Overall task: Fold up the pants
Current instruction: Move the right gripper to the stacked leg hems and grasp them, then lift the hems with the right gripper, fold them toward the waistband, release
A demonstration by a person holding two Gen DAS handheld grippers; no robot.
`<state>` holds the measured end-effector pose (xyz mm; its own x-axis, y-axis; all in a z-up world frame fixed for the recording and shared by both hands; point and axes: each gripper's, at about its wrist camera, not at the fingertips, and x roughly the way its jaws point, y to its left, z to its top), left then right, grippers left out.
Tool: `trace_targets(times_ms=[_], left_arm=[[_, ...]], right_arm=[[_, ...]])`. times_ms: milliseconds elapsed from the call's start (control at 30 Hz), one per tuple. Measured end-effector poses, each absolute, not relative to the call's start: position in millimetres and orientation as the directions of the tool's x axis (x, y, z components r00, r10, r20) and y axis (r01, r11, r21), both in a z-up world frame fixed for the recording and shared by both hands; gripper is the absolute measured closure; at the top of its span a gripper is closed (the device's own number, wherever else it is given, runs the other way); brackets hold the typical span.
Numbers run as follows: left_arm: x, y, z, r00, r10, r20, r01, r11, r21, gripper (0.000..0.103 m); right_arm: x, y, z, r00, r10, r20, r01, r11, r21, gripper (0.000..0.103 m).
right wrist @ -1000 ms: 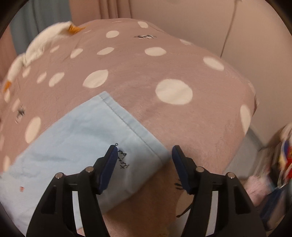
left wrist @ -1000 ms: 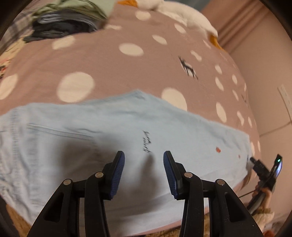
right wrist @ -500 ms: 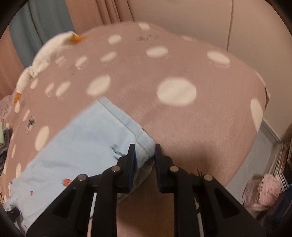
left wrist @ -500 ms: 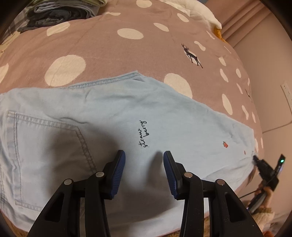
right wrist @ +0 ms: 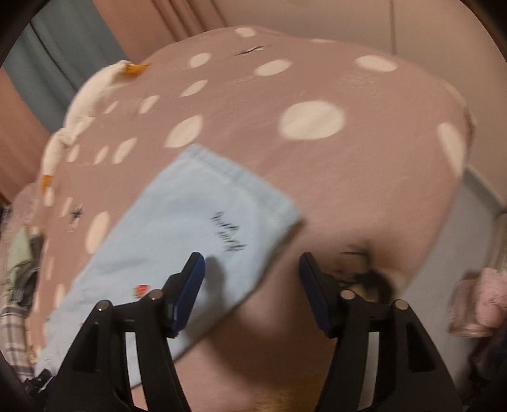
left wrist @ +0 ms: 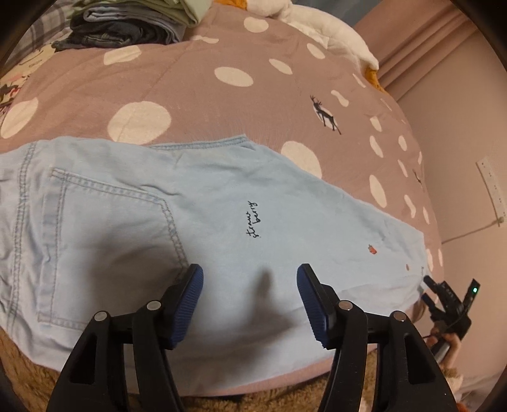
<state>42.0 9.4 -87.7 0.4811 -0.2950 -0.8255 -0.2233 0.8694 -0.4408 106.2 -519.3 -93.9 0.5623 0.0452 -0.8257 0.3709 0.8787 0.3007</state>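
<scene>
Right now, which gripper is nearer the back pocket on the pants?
Left. The left gripper, jaws opening with nothing gripped, hangs just right of the back pocket. The right gripper, also opening, is over the leg hem, the pants' far end.

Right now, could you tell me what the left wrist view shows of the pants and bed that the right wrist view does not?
Only the left wrist view shows the back pocket, the stack of folded clothes and the right gripper beyond the leg end.

Only the right wrist view shows the hem, the floor and pink items beside the bed.

Both show the light blue pants, the polka-dot blanket, and open, empty, widening jaws.
</scene>
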Motion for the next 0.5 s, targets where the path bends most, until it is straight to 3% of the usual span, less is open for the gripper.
trace_targets(times_ms=[167,200,233,267,333,500], left_arm=[[38,12,-87,0.492,-0.301,-0.817,-0.224,0.863,-0.453,0.042],[37,13,-88,0.493,-0.298,-0.817,-0.229,0.862,-0.452,0.042],[36,15,-89,0.493,-0.297,-0.818,-0.237,0.859,-0.454,0.042],[35,17,-90,0.495,-0.300,-0.816,-0.242,0.854,-0.460,0.042],[33,20,-91,0.500,-0.313,-0.808,-0.249,0.841,-0.480,0.042],[28,25,-85,0.515,-0.291,-0.806,-0.258,0.845,-0.469,0.042]], right_arm=[[127,-518,-102,0.577,0.046,-0.815,0.383,0.867,0.320,0.038],[131,-516,-102,0.577,0.045,-0.816,0.376,0.872,0.314,0.044],[138,-513,-102,0.568,0.027,-0.822,0.370,0.884,0.285,0.056],[141,-511,-103,0.560,-0.008,-0.829,0.374,0.895,0.244,0.061],[145,-510,-102,0.564,-0.022,-0.825,0.369,0.901,0.228,0.082],[141,-512,-89,0.596,-0.002,-0.803,0.361,0.894,0.266,0.086]])
